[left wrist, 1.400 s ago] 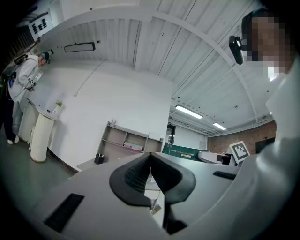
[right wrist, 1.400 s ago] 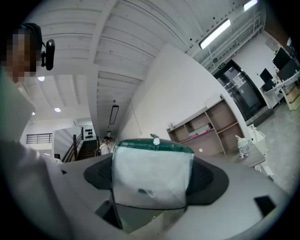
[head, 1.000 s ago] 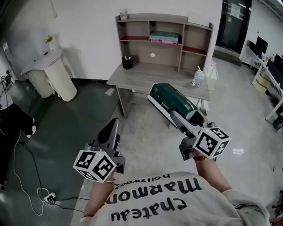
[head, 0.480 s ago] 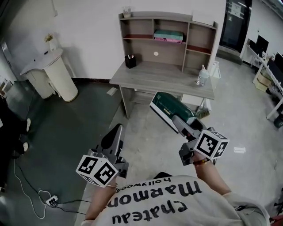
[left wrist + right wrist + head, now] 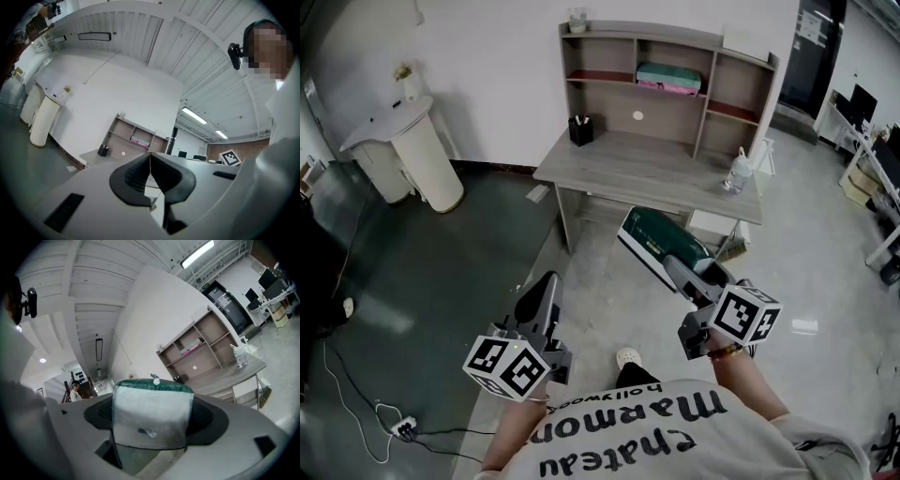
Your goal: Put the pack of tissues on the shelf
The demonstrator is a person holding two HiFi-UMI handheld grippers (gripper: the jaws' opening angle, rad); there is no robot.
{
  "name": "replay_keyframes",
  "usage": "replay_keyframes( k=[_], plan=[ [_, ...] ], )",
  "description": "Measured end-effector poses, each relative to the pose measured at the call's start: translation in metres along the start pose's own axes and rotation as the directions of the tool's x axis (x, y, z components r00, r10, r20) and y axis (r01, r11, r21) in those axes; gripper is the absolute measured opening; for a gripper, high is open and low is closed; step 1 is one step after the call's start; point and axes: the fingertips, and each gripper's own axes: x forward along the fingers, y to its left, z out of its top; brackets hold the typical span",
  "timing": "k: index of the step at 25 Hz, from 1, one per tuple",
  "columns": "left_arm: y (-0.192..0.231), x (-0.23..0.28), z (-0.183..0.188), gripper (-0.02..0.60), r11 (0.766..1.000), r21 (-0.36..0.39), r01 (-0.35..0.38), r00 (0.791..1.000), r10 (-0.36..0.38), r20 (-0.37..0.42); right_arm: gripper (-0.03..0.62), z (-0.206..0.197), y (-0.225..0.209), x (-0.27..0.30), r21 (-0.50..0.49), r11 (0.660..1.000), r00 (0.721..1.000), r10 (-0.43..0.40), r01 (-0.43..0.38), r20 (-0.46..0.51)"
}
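The long green pack of tissues point(image 5: 659, 236), soft and wrapped in glossy film, is held at one end by the fingers of the right gripper point(image 5: 686, 265), short of the grey wooden desk point(image 5: 647, 167). The fingers of the left gripper point(image 5: 150, 172) are closed on nothing. As only its end is clamped, the pack could be lost from the grip, or knocked against the flat boards of the shelf point(image 5: 705, 105) at 12 o'clock.

Desk point(image 5: 647, 169) with pen cup point(image 5: 580, 129), bottle point(image 5: 736, 172) (shelf unit point(image 5: 670, 117) behind)
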Motion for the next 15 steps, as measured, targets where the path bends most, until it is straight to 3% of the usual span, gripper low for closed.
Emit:
replay_keyframes(
  k=[5, 15],
  plan=[
    [0.019, 0.041, 0.016, 0.018, 1.000, 0.021, -0.001, 0.999, 0.000, 0.040, 0.430, 0.018, -0.018, 0.048, -0.001, 0.999, 0.999, 0.041, -0.041, -0.016],
    [0.075, 0.136, 0.029, 0.018, 0.996, 0.044, -0.071, 0.997, 0.070, 0.036, 0.430, 0.081, -0.066, 0.149, -0.028, 0.995, 0.996, 0.091, -0.091, -0.004]
  ],
)
